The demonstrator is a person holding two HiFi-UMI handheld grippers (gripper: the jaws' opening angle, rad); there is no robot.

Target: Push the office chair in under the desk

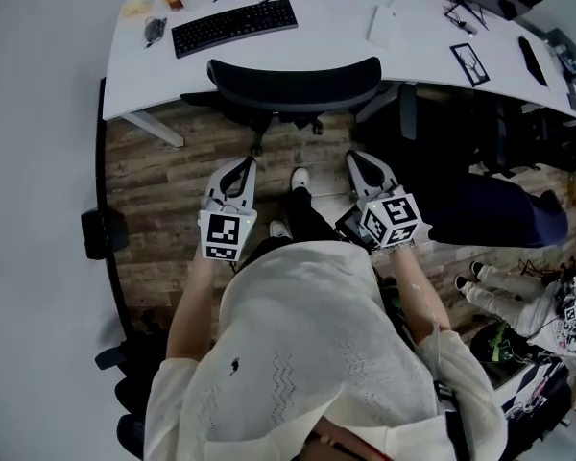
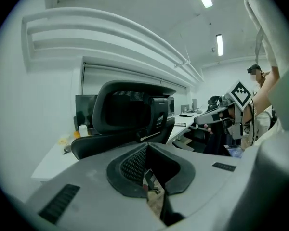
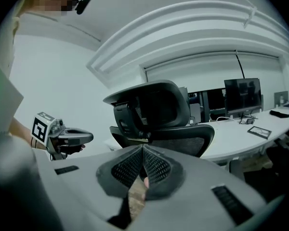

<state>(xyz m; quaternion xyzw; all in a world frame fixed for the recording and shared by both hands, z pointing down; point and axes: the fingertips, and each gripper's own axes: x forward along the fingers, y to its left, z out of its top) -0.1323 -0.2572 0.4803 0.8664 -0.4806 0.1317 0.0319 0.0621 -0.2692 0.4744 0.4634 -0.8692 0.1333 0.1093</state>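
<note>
Both tongs shut and empty, below the chair

The left tongs (image 1: pixel 246 164) and right tongs (image 1: pixel 356 157) sit mid-frame, jaws pressed together on nothing. Just above, at top centre, the office chair (image 1: pixel 298 83) has its backrest against the desk (image 1: pixel 336 27) edge.

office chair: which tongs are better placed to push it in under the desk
Left, narrowly. The left tongs point squarely at the backrest; the right tongs sit nearer its outer end. Both are shut, empty and short of it.
</note>
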